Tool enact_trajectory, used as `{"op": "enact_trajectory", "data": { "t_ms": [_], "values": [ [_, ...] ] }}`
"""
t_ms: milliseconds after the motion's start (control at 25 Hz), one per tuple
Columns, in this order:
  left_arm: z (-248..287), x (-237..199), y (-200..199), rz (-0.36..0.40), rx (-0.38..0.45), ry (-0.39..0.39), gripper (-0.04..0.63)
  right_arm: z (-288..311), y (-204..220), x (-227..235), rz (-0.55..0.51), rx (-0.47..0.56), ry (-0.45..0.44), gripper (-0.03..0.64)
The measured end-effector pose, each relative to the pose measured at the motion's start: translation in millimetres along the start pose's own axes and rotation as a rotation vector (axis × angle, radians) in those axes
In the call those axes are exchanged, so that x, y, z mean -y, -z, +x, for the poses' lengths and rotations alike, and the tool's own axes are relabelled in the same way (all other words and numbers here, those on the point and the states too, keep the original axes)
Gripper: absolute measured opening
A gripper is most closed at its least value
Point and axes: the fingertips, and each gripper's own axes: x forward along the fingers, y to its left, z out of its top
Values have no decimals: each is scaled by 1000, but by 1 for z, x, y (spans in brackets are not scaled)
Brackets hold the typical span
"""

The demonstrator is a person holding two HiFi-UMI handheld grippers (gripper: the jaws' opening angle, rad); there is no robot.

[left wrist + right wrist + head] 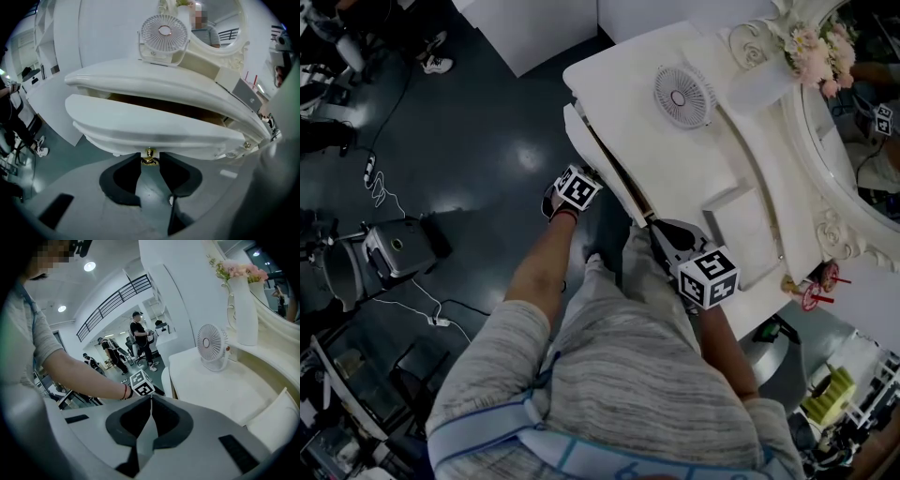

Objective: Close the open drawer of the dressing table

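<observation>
Brass knob (150, 156) of the open drawer (154, 124) seems pinched by the left gripper (150, 161) fingers (right gripper (150, 400) fingers together, empty).

Dressing table (637, 122) bears fan (682, 96), vase (759, 84)

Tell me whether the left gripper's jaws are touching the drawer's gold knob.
Touching. The left gripper view shows the gold knob filling the gap between the jaws of the left gripper, both tips against it.

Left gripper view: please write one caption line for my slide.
Left gripper grips the gold knob of the open white drawer.
</observation>
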Motion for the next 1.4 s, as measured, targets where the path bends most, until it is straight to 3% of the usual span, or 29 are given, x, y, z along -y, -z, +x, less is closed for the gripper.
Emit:
{"op": "enact_trajectory", "data": {
  "t_ms": [800, 1400],
  "values": [
    [25, 12, -48, 8, 44, 24, 133, -1, -3, 23, 42, 8, 21, 12],
    [32, 15, -60, -4, 58, 36, 135, -3, -2, 31, 47, 1, 30, 12]
  ]
}}
